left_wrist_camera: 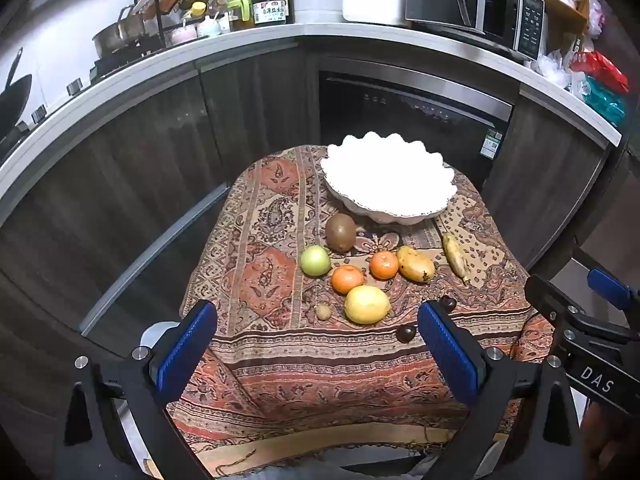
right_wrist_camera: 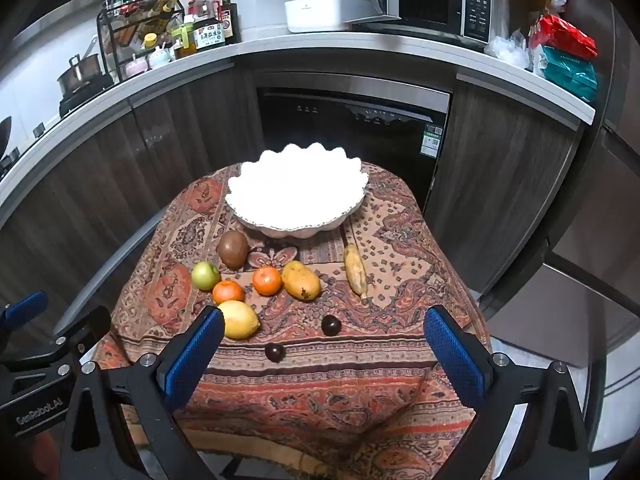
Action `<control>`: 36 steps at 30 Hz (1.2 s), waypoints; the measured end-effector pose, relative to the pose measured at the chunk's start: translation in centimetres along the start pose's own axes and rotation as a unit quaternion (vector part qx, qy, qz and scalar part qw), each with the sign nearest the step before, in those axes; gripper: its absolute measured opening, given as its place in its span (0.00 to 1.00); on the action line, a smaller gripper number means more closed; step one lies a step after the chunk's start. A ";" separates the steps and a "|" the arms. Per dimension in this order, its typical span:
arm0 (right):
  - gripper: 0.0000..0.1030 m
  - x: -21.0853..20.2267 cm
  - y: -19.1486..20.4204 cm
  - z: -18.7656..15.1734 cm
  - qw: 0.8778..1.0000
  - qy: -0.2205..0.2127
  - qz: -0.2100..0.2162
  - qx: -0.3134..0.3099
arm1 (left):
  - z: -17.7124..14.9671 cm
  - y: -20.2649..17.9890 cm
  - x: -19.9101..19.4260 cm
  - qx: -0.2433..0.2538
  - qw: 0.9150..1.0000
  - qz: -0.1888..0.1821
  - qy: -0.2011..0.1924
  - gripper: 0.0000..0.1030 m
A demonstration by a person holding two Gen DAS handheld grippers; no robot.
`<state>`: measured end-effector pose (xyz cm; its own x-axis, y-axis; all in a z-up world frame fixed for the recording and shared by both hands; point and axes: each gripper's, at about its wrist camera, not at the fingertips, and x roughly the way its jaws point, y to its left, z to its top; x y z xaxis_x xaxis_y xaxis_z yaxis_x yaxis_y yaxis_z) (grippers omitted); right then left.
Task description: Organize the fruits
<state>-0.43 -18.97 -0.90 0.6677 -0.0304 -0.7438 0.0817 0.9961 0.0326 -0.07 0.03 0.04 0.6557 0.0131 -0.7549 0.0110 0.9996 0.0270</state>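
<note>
Paisley cloth [left_wrist_camera: 280,280] covers the tabletop, dark kitchen cabinets [left_wrist_camera: 160,152] behind; left gripper [left_wrist_camera: 316,344] and right gripper [right_wrist_camera: 324,348] jaws wide, holding nothing.

A small cloth-covered surface [left_wrist_camera: 280,360] holds an empty white scalloped bowl [left_wrist_camera: 388,178] at its far side. Nearer lie a kiwi [left_wrist_camera: 340,232], a green apple [left_wrist_camera: 315,260], two oranges [left_wrist_camera: 347,279] [left_wrist_camera: 383,265], a mango [left_wrist_camera: 415,263], a banana [left_wrist_camera: 456,258], a lemon [left_wrist_camera: 367,304] and two dark round fruits [left_wrist_camera: 406,334] [left_wrist_camera: 448,303]. The left gripper [left_wrist_camera: 318,350] hovers over the near edge, blue-padded fingers spread wide, nothing between them. The right gripper [left_wrist_camera: 592,320] shows at the right edge.
</note>
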 end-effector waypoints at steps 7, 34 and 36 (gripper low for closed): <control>0.98 -0.1 0.2 0.0 1.000 0.000 0.001 0.001 | 0.2 -0.5 -0.7 0.003 1.000 0.000 -0.007 0.99; 0.98 -1.0 -0.1 0.1 1.000 -0.016 -0.001 0.001 | 0.4 -0.5 -0.9 0.004 1.000 -0.004 -0.009 0.99; 0.98 -1.0 -0.2 0.2 1.000 -0.016 -0.001 0.001 | 0.4 -0.5 -1.0 0.004 1.000 -0.005 -0.009 0.99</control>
<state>-0.99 -19.11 0.01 0.6915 -0.0360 -0.7215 0.0848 0.9959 0.0317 -0.41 -0.49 1.01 0.6694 0.0016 -0.7429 0.0248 0.9994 0.0244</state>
